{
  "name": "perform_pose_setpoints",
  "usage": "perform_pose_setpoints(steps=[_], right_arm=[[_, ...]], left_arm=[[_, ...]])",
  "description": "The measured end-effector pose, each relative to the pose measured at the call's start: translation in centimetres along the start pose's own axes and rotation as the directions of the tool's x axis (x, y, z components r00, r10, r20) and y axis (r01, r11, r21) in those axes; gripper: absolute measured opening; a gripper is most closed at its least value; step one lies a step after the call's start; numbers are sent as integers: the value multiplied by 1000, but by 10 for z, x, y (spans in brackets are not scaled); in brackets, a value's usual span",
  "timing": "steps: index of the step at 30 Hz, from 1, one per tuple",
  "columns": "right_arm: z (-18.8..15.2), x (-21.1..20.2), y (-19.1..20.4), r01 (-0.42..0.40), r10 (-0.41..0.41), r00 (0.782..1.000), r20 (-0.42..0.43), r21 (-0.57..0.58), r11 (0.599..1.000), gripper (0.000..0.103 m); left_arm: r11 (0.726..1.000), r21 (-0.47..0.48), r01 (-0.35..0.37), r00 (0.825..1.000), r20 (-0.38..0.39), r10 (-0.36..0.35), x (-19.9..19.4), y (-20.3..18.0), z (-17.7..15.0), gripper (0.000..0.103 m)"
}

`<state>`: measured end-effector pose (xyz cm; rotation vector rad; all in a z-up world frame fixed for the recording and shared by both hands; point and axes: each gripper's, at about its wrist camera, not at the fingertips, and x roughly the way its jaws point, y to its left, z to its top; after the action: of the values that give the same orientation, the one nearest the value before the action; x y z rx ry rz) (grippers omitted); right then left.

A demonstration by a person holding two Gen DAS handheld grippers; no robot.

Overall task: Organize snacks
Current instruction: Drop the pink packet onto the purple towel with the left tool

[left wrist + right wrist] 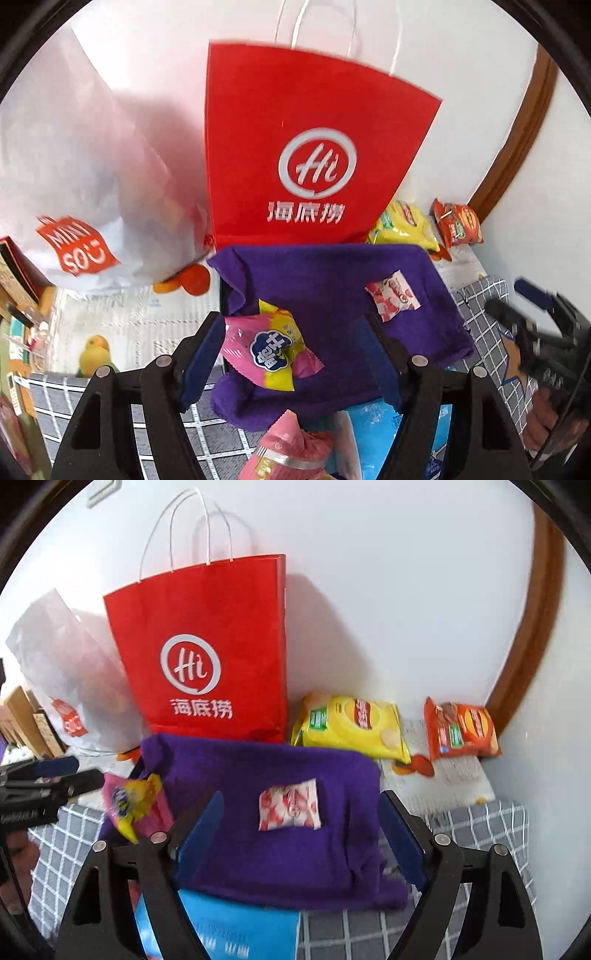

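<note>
On the purple cloth [332,295], we are poising the wide-open left tongs [291,354] around the pink-and-yellow snack packet [269,350], judging it light, crinkly, best pinched mid-body; right tongs [299,834] are gaping near the red-white packet [290,805].

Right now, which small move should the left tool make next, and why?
Probably close the left tool on the pink and yellow snack packet: its fingers are open around the packet lying on the purple cloth, while the right tool hangs open, empty.
</note>
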<state>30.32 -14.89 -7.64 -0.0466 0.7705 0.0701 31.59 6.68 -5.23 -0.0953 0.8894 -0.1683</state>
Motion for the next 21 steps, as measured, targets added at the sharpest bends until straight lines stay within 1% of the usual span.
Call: perform_pose_setpoints(steps=[2, 4, 6, 8, 10, 13, 15, 18, 21], right_arm=[[-10, -13, 0, -7, 7, 1000, -5, -10, 1000, 84], [-19, -26, -1, -1, 1, 1000, -7, -11, 1000, 84], [-28, -38, -1, 12, -13, 1000, -23, -20, 1000, 84], [-38, -50, -1, 17, -17, 1000, -24, -19, 1000, 84], [-49, -62, -2, 2, -2, 1000, -15, -6, 1000, 84], [-63, -76, 0, 9, -9, 1000, 14, 5, 1000, 84], [-70, -82, 0, 3, -3, 1000, 16, 16, 1000, 84], [-81, -88, -1, -20, 19, 999, 26, 47, 999, 84], [-92, -94, 0, 3, -4, 1000, 21, 51, 999, 84]], left_arm=[[1000, 4, 8, 999, 37, -8, -12, -2, 1, 72], [1000, 18, 1, 998, 61, -2, -24, -5, 1, 72], [1000, 26, -9, 998, 64, 8, -34, -9, -1, 72], [1000, 26, -18, 999, 48, 16, -41, -13, -6, 72], [999, 37, -18, 999, 33, 17, -48, -16, -15, 72], [999, 39, -26, 999, 27, 25, -60, -19, -33, 72], [999, 36, -35, 999, 23, 34, -67, -19, -45, 72], [998, 19, -57, 998, 29, 57, -80, -19, -65, 72], [997, -14, -75, 996, 37, 75, -93, -16, -85, 72]])
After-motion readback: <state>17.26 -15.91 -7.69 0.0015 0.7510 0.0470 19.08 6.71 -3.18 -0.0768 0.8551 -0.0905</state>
